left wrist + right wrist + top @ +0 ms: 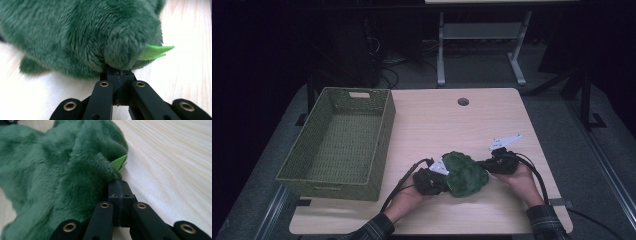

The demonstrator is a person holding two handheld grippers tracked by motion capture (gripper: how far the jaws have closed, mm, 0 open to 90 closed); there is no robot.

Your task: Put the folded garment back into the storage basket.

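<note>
On the near half of a pale wood-grain bench [437, 120], a dark green plush toy [465, 173] lies between two hand-held claws. The left claw [438, 176] meets the toy's left edge and the right claw [490, 165] its right edge; each has its jaws brought fully together at the fur, pinching a fold of plush [125, 56] [110, 173] beside a bright green felt tab [155, 51] [119, 162]. A woven green basket [382, 150] stands at the bench's left side, well apart from the toy. A round cable hole [463, 102] marks the far edge. The room is dim: grey floor [612, 150] surrounds the bench, and the legs of a second table [441, 50] stand beyond it with loose cables [387, 70] at their left.
</note>
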